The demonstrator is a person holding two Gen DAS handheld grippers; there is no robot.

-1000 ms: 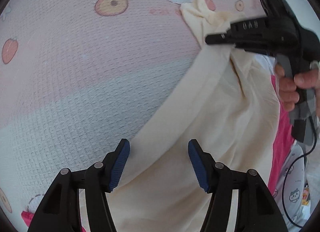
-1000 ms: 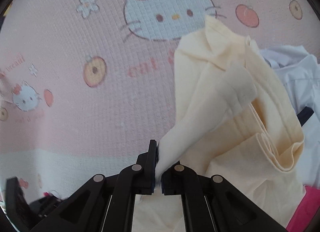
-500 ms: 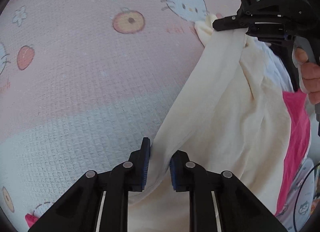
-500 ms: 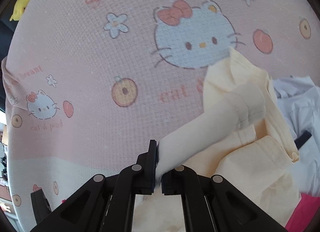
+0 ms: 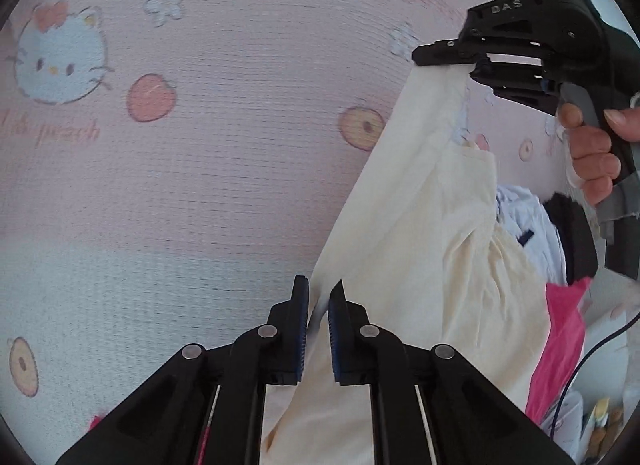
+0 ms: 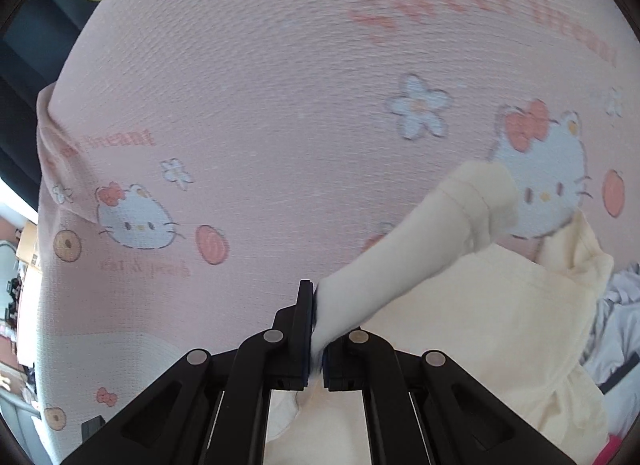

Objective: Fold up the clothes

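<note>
Left gripper (image 5: 318, 305), right gripper (image 6: 316, 329): clamped.

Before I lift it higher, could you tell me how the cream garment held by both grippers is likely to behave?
Probably floppy: the cream garment sags in folds between the left gripper and the right gripper. Likely light, since two small pinches carry it. Its loose sleeve dangles free, so it may swing or drag across the blanket.
</note>
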